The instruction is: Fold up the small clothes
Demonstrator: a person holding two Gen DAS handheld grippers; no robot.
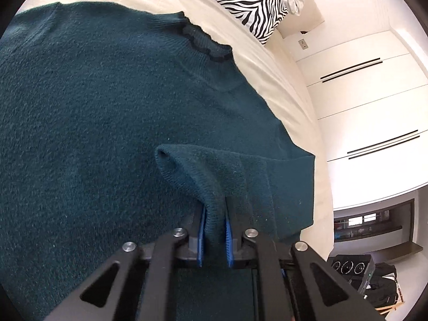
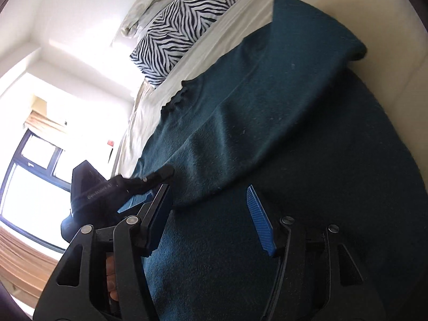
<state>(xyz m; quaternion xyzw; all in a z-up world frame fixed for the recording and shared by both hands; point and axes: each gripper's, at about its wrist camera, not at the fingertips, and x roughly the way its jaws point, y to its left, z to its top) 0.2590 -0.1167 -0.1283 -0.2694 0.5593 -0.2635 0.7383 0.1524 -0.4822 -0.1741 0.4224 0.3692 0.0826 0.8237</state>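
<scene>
The left gripper (image 1: 215,214), a black two-finger tool with blue ribbed pads, is clenched on one fold of cloth: the ribbed cuff end of a sleeve (image 1: 203,176) of the dark teal knitted sweater (image 1: 93,112) stands pinched between its two pads and rises from them in a rounded hump. The sleeve's open mouth curls over to the left above the jaws, and the rest of the sleeve runs off to the right, lying on the sweater's body.

The right gripper (image 2: 211,214), a second tool of the same black-and-blue make, has its jaws spread apart with nothing between them; the two pads hang over the teal knit without pinching it. Just left of its left finger the other gripper's black body shows at the sweater's edge. A bit of a hand shows behind the right tool's frame.

The one sweater lies spread flat on a cream-coloured bed sheet (image 1: 281,85), its wavy-edged neckline (image 1: 206,42) turned toward the head of the bed. In the right wrist view one side of it is folded over the body, ending in a rounded corner at the upper right (image 2: 315,40).

Beyond the neckline lies one black-and-white zebra-striped pillow (image 2: 176,29), with one crumpled pale grey cloth (image 2: 149,2) behind it.
</scene>
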